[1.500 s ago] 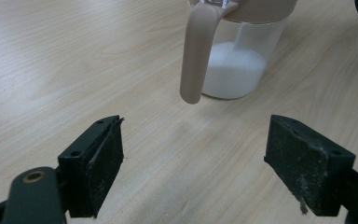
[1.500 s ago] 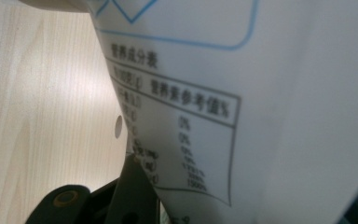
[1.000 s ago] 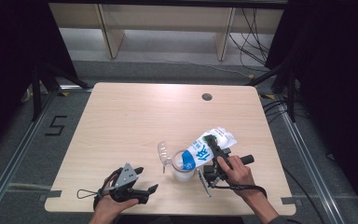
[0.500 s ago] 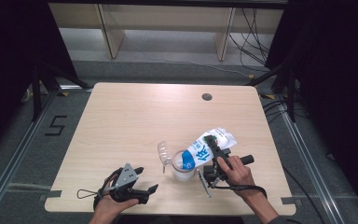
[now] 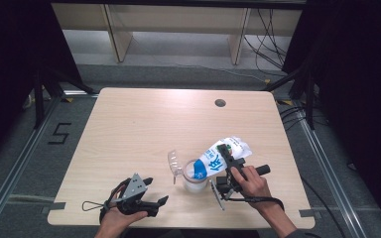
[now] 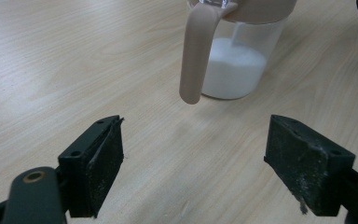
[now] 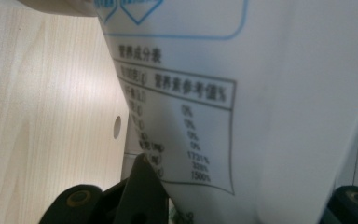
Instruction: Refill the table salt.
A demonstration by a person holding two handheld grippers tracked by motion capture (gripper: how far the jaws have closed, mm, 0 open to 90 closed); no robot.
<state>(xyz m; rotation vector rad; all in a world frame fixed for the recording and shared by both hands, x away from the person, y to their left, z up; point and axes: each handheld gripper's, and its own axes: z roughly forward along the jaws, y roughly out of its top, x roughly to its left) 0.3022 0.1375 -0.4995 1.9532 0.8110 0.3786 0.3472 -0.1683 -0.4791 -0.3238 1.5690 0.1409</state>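
Observation:
A white and blue bag (image 5: 217, 159) is tilted mouth-down over a clear jar (image 5: 194, 178) near the table's front. My right gripper (image 5: 226, 166) is shut on the bag; in the right gripper view the bag's printed nutrition table (image 7: 191, 130) sits between the jaws. The jar (image 6: 233, 70) holds white powder, and its beige lid (image 6: 196, 51) hangs open on a strap on its left side. My left gripper (image 5: 155, 191) rests at the front left of the jar, apart from it. It is open with bare table between its pads (image 6: 98, 163).
The wooden table (image 5: 144, 129) has a small round hole (image 5: 220, 103) at the far right. Beyond its far edge stand shelf legs (image 5: 119, 34), with cables (image 5: 263, 29) on the floor. A taped "5" (image 5: 59, 134) marks the floor at left.

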